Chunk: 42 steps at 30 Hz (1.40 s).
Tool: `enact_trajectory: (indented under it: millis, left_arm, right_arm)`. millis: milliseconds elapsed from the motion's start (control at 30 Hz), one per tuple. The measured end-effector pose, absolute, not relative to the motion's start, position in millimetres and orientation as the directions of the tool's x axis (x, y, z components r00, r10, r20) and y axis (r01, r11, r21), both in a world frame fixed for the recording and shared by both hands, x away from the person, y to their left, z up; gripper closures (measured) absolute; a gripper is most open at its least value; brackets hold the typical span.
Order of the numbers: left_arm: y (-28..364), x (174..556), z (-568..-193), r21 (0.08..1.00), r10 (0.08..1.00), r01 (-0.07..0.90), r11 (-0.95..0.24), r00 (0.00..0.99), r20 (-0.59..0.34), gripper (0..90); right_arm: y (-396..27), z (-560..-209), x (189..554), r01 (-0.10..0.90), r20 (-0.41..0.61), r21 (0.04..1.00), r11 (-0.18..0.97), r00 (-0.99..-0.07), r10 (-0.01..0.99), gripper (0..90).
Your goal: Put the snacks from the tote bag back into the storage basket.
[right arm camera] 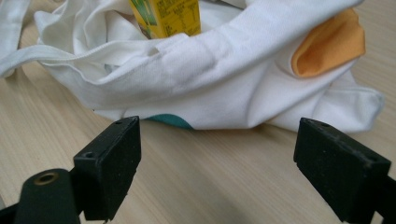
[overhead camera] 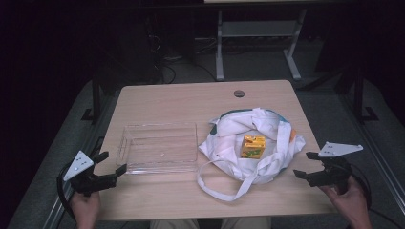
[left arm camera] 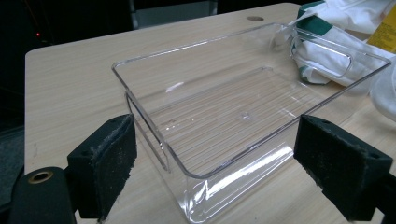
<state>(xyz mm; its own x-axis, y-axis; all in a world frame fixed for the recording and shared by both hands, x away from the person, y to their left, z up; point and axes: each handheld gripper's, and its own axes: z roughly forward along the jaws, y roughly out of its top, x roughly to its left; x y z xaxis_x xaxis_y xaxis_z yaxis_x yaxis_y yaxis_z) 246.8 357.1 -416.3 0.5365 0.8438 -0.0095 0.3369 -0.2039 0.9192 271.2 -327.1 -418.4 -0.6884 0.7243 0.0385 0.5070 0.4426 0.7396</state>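
Facing desk with both claws released, nothing gripped.

Hovering at near left desk edge: left claw (overhead camera: 111, 163), jaws spread wide, aimed at near corner of clear plastic tray (overhead camera: 160, 147); in left gripper view, tray (left arm camera: 224, 116) close ahead between the black pads (left arm camera: 105, 165), not touched. Hovering at near right edge: right claw (overhead camera: 303, 164), jaws at widest, pointed toward white cloth bag (overhead camera: 267, 143); in right gripper view, bag (right arm camera: 210, 79) just beyond the pads (right arm camera: 112, 163), apart from them, bare wood of desk (right arm camera: 210, 186) in between. Lying crumpled right of centre, bag mouth open, loose strap (overhead camera: 224, 183) looping toward near edge. Sitting inside bag, upright: small yellow carton (overhead camera: 252, 146), top showing. Tray just left of bag, flat on desk (overhead camera: 181, 100), holding nothing.
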Motion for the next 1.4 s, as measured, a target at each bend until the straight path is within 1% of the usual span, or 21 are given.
enact_trajectory:
  millis: [67,133,367,567,600,733,833,1200,1400]
  left_arm:
    - [357,247,-416,0.917,0.845,0.339,-0.21,0.535,-0.004,12.8]
    - [357,246,-416,0.917,0.846,0.34,-0.21,0.534,-0.005,12.8]
    - [358,245,-415,0.919,0.845,0.338,-0.202,0.534,-0.01,12.8]
    - [359,247,-416,0.918,0.845,0.341,-0.2,0.534,-0.014,12.8]
    - [359,246,-415,0.922,0.847,0.335,-0.196,0.532,-0.013,12.8]
    - [359,245,-415,0.92,0.848,0.336,-0.203,0.53,-0.007,12.8]
    - [359,245,-415,0.92,0.847,0.334,-0.203,0.532,-0.006,12.8]
    - [360,245,-414,0.924,0.848,0.327,-0.197,0.53,-0.007,12.8]
    - [361,245,-414,0.924,0.851,0.33,-0.195,0.525,-0.008,12.8]
  right_arm:
    - [-326,-415,273,0.494,0.016,0.738,0.459,-0.694,0.72,14.7]
    - [-326,-412,275,0.498,0.025,0.735,0.46,-0.699,0.715,14.7]
    - [-320,-397,285,0.485,0.01,0.722,0.494,-0.721,0.693,14.6]
    - [-306,-378,297,0.459,-0.007,0.712,0.532,-0.752,0.659,14.6]
    - [-299,-370,302,0.437,-0.027,0.706,0.557,-0.77,0.638,15.1]
    - [-288,-358,311,0.41,-0.055,0.686,0.601,-0.795,0.605,15.2]
    - [-280,-351,316,0.399,-0.058,0.671,0.625,-0.812,0.581,15.2]
    - [-245,-345,341,0.368,-0.037,0.601,0.709,-0.874,0.485,15.2]
    - [-225,-341,356,0.33,-0.058,0.554,0.764,-0.9,0.431,15.5]
